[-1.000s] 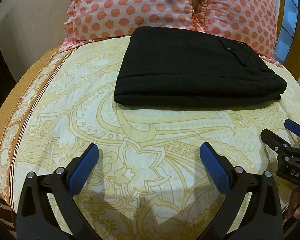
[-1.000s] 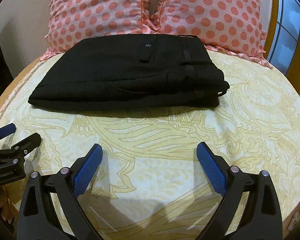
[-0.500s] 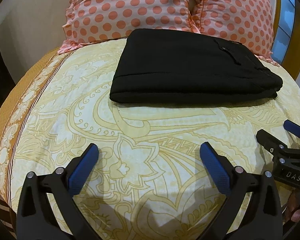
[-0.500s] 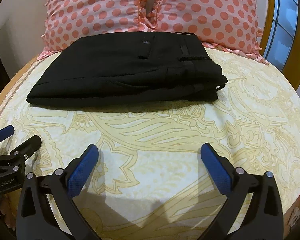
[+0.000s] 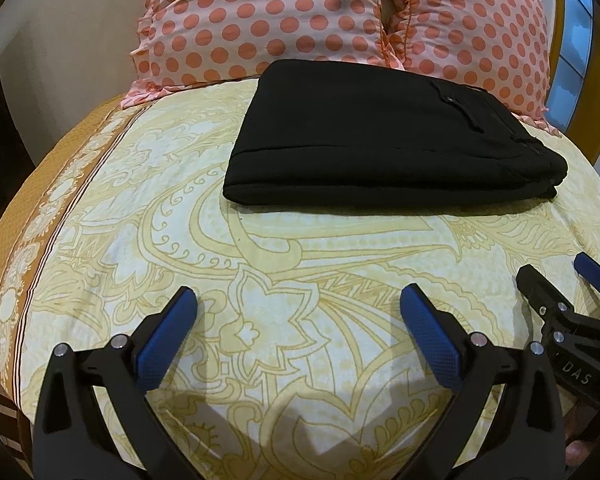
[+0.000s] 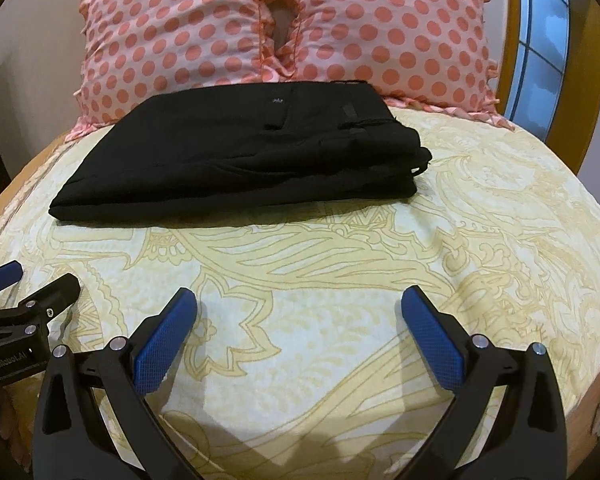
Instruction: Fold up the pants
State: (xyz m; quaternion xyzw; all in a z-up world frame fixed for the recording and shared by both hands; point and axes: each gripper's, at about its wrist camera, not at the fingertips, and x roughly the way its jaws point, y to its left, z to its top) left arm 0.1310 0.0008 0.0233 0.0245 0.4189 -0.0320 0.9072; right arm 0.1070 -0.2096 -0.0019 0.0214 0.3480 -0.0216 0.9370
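Note:
Black pants (image 5: 384,140) lie folded into a flat rectangle on the yellow patterned bedsheet (image 5: 300,264), just in front of the pillows; the right wrist view shows the pants (image 6: 244,156) with a button and belt loops on top. My left gripper (image 5: 298,328) hovers open over the sheet, well short of the pants, nothing between its blue pads. My right gripper (image 6: 299,328) is open too, empty, at about the same distance. Each gripper shows at the edge of the other's view: the right gripper (image 5: 560,280) and the left gripper (image 6: 28,280).
Two pink pillows with coral dots (image 5: 268,16) (image 6: 388,24) lean against the wall behind the pants. The bed's orange border (image 5: 28,216) runs down the left edge. A wooden frame and window (image 6: 540,40) stand at the far right.
Both grippers have drawn back slightly from the pants and tilted a little; the pants sit a bit higher in both views. Both stay open and empty.

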